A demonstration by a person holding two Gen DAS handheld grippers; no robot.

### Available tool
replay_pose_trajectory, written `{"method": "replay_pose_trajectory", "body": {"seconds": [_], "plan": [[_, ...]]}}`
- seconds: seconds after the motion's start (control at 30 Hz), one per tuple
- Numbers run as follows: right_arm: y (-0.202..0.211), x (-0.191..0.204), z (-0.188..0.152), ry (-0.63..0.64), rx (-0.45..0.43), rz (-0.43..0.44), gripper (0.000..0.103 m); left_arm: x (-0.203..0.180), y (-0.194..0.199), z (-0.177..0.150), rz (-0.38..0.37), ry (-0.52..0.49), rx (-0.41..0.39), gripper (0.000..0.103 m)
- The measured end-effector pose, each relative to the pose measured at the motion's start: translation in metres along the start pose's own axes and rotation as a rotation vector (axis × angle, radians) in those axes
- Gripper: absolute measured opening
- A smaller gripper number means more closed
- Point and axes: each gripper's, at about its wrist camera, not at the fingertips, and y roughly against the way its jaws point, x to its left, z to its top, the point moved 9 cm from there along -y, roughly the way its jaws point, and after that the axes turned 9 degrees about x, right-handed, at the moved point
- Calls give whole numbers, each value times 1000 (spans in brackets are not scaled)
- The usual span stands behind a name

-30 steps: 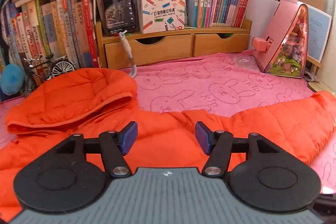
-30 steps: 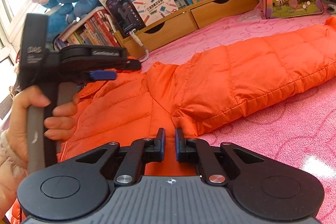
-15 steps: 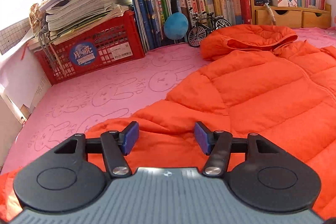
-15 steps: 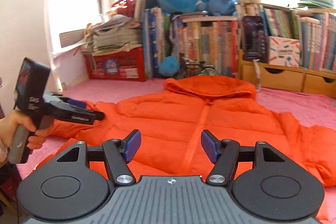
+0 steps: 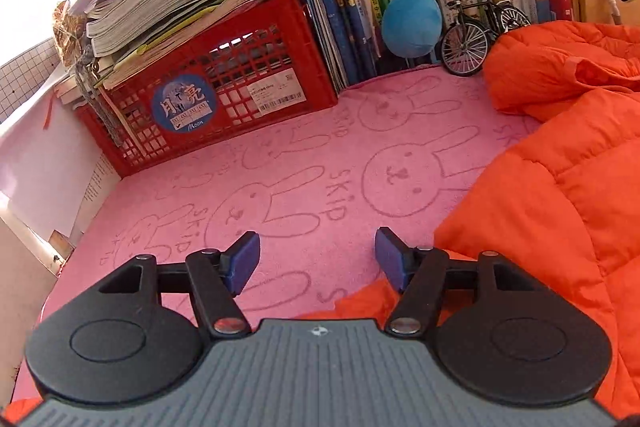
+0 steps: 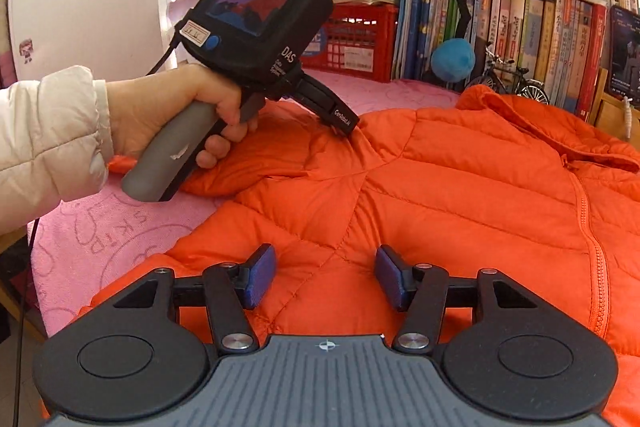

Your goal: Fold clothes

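Both hand-held grippers stand wide open with nothing between their blue pads. Left gripper (image 5: 316, 259) hangs over the pink rabbit-print towel (image 5: 304, 155), its right finger just at the edge of the orange puffer jacket (image 5: 560, 211), beside its sleeve. From the right wrist view, a hand (image 6: 176, 107) in a cream sleeve holds that left gripper, its nose down at the jacket's sleeve. Right gripper (image 6: 324, 277) hovers over the jacket's quilted front, which lies spread flat on the towel, zip up, hood toward the books (image 6: 520, 35). A red crate (image 5: 208, 83) stands at the towel's far edge.
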Motion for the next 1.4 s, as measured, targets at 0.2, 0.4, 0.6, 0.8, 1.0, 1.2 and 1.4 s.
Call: {"method": "replay_pose_trajectory", "body": {"seconds": [0.2,0.4,0.6,0.8,1.0,1.2,1.4], "plan": [[-5,1,2,-25,5,21,63,-1,27,-6,-64,14,-53,52],[-7,2,4,-24,5,28,67,-13,55,-29,-107,-56,-70,55],[40,-43,-7,-192,-70,72,73,-6,49,-24,-79,73,-59,58],[164,-225,-73,-578,-237,-209,83,-84,131,12,-237,-91,-272,58],[228,-352,-160,-863,-268,-534,83,-242,206,31,-547,-300,-335,60],[226,-394,-220,-1046,-262,-530,83,-347,197,27,-567,-399,-269,60],[231,-427,-230,-1076,-292,-544,85,-381,168,13,-523,-458,-199,60]]}}
